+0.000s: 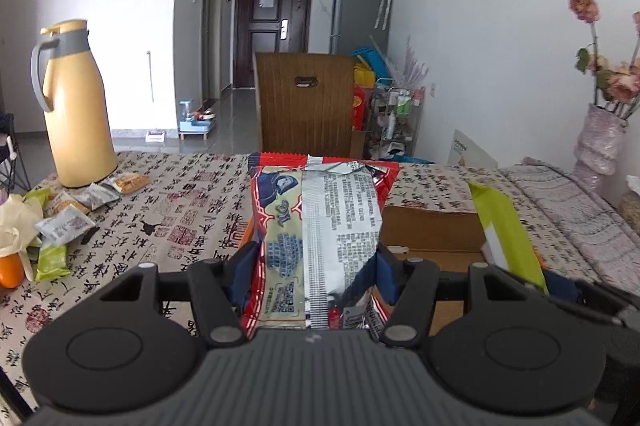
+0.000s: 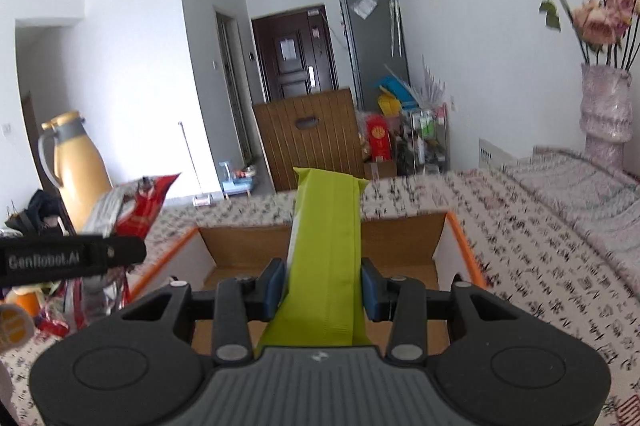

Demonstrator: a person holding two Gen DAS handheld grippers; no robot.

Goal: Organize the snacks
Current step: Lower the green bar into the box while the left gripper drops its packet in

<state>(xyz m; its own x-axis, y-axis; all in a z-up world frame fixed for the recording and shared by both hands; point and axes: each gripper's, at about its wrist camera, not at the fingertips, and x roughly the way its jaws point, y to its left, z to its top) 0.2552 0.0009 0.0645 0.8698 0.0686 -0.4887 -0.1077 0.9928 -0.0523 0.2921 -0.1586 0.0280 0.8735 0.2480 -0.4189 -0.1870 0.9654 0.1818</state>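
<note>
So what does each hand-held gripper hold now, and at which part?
Left hand-held gripper: red and silver foil snack packet, by its lower sides. Right hand-held gripper: lime-green plastic snack packet, around its middle.

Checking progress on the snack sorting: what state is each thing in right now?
Left gripper: jaws shut on the red snack packet, held off the table.
Right gripper: jaws shut on the green packet, above the box.
Cardboard box: open; no snacks visible inside.
Small snack packets: loose on the tablecloth beside the yellow thermos.
</note>
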